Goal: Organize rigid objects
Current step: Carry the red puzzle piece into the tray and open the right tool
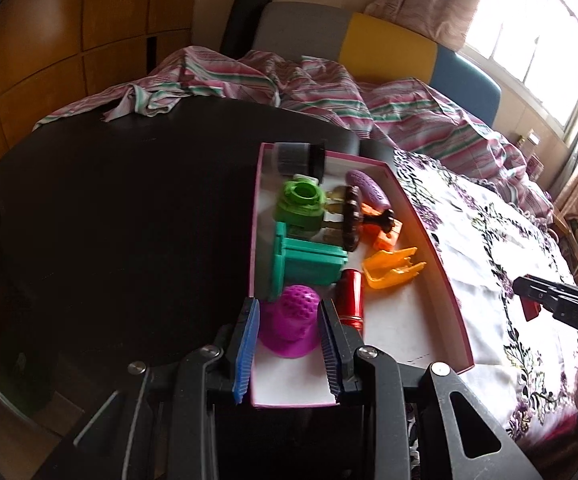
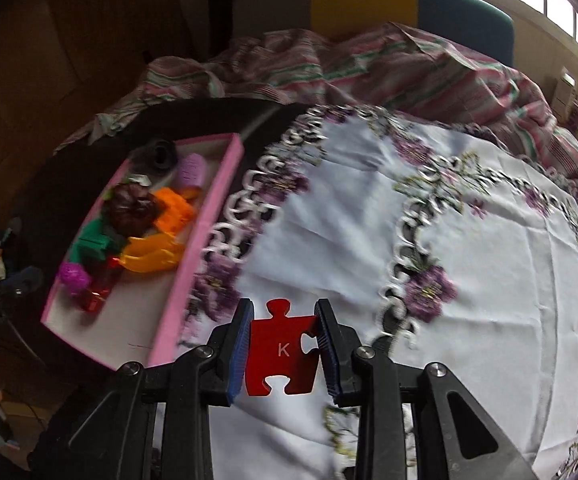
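The right gripper [image 2: 284, 346] was clamped on a red puzzle piece [image 2: 279, 354] marked with a white K, both pads pressed to its side edges, held above the white tablecloth [image 2: 469, 280] with purple flower embroidery. The left gripper [image 1: 289, 344] had its jaws spread, its blue pads [image 1: 249, 344] either side of a purple dimpled cone [image 1: 291, 322]; whether they touched it could not be told. The cone stood at the near end of the pink box [image 1: 455, 308], which lay where the dark tabletop [image 1: 121, 220] met the tablecloth. Just beside the cone lay a red cylinder [image 1: 351, 300]. Farther in were a teal block [image 1: 309, 262] and a yellow clip-like part [image 1: 393, 270], then a green ring-shaped part [image 1: 301, 204], a dark brown toothed wheel [image 1: 353, 218] and an orange block [image 1: 387, 236]. At the far end lay a lilac oval piece [image 1: 367, 186] and a grey and black cylinder [image 1: 299, 158]. Beyond the table was a striped bedsheet [image 1: 317, 84].
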A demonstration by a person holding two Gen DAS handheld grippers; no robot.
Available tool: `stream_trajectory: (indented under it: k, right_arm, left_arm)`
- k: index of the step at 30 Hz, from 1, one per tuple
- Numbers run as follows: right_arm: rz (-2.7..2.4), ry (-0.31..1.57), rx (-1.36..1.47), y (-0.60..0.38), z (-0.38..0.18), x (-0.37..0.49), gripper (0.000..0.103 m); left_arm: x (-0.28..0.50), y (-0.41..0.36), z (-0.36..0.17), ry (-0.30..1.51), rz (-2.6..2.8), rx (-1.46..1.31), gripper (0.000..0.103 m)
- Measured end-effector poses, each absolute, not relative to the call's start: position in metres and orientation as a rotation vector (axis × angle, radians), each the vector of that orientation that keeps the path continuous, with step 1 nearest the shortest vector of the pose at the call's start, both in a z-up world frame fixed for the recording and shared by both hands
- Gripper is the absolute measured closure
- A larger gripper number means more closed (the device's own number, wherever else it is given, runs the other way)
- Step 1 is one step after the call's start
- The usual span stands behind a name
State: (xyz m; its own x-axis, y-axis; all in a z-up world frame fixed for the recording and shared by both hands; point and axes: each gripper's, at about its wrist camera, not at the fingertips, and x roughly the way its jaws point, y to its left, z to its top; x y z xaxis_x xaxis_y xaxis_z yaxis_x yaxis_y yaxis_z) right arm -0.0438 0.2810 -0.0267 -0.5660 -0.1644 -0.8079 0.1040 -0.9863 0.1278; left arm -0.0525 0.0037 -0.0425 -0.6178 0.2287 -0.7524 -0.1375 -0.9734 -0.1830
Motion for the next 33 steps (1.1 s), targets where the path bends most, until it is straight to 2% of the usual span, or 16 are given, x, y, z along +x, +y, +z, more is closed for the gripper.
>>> stream_trajectory:
  k: [8, 20, 24, 31, 33]
  right_arm:
    - [-2.442, 0.064, 1.346, 0.18, -0.041, -0.065, 0.072]
    - [-2.455, 0.178, 1.497, 0.153, -0.093, -0.099, 0.071]
    - [-2.463, 0.167, 1.49, 0.152, -0.094, -0.095, 0.064]
    - [-2.526, 0.087, 1.422, 0.158, -0.078, -0.078, 0.059]
    - [-2.551, 0.068, 1.403, 0.163, -0.073, -0.073, 0.059]
  left_arm:
    - [-0.05, -0.016, -0.042, -0.18, 2.693, -1.256, 0.072]
    - [-0.049, -0.022, -0.044, -0.168, 2.717, -1.254, 0.066]
    - [-0.046, -0.018, -0.04, -0.143, 2.733, -1.23, 0.056]
    - [-0.044, -0.017, -0.034, -0.119, 2.755, -1.212, 0.053]
    - [-0.043, -0.015, -0.033, -0.114, 2.758, -1.214, 0.049]
